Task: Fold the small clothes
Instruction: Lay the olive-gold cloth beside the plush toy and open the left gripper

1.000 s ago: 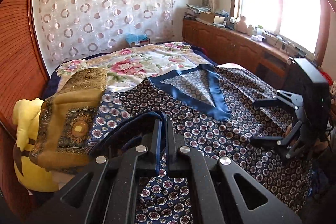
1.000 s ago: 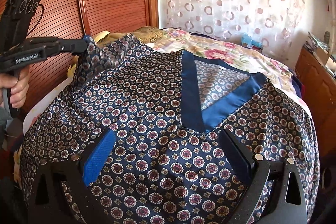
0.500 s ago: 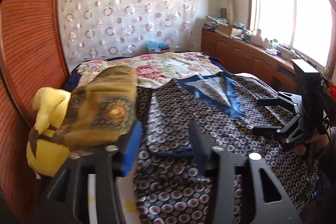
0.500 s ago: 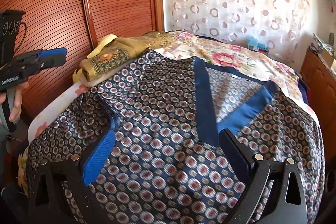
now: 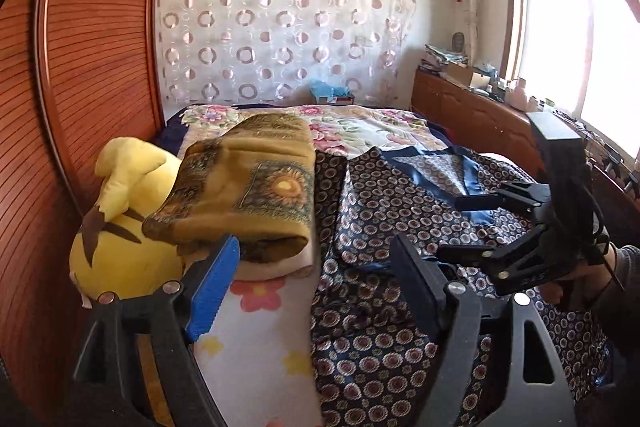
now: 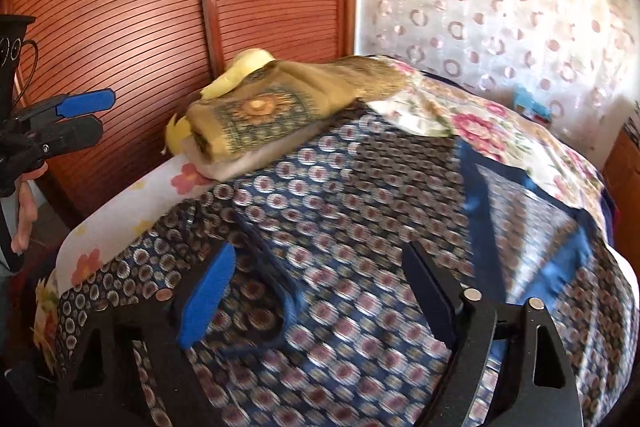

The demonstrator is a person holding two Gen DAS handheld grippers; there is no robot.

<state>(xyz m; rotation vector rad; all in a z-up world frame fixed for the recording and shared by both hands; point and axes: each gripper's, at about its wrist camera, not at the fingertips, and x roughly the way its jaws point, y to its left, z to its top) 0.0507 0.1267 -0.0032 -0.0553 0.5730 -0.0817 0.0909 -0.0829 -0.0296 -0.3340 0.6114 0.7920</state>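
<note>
2 tools (image 5: 316, 291) (image 6: 316, 291) apart, left just opened, patterned garment (image 6: 360, 211) released

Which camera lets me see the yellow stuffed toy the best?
The left wrist view. There the yellow stuffed toy shows its round body, an ear and brown markings beside the folded golden blanket. In the right wrist view only small yellow bits peek out from behind that blanket, so you can hardly tell what it is.

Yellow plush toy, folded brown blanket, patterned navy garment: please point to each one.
Yellow plush toy (image 5: 120, 259): left wrist view, on its round body.
Folded brown blanket (image 5: 256, 195): left wrist view, on its top face.
Patterned navy garment (image 6: 360, 195): right wrist view, on its spread front.
</note>
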